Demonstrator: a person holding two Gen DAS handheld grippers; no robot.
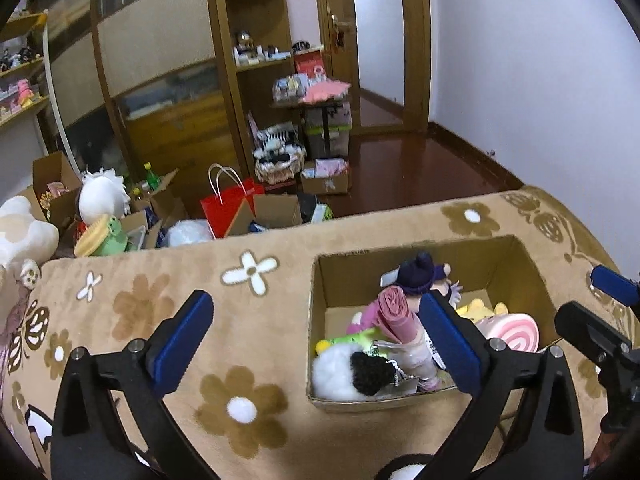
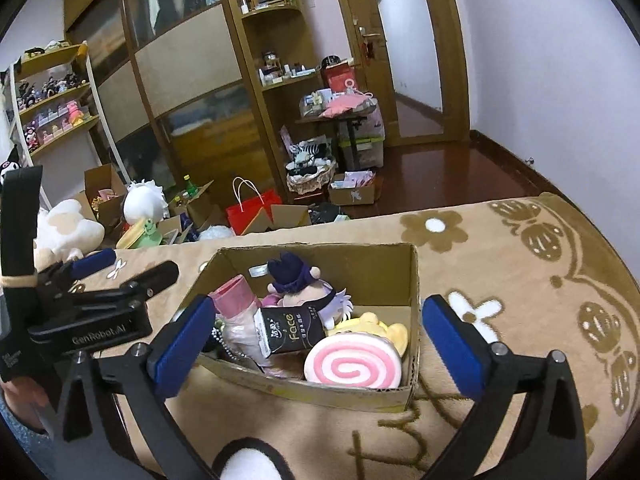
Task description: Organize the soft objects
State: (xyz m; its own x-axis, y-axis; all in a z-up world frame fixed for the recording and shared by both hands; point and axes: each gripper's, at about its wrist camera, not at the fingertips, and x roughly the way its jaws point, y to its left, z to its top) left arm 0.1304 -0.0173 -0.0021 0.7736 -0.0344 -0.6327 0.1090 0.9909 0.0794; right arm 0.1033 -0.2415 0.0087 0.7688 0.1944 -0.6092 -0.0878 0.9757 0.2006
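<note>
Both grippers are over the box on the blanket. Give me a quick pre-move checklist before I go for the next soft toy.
1. Left gripper empty, jaws wide: ok.
2. Right gripper empty, jaws wide: ok.
3. Cardboard box upright on the flowered blanket: ok.
4. Room left in box: not ok along the near side, crowded by the pink swirl cushion and tissue pack; bare floor shows at the back.
5. Next toy: a black-and-white plush lies at the bottom edge; whole shape cannot tell.

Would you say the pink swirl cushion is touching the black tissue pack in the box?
Touching: in the right wrist view the black tissue pack leans down onto the top edge of the pink swirl cushion, with no gap visible.
</note>
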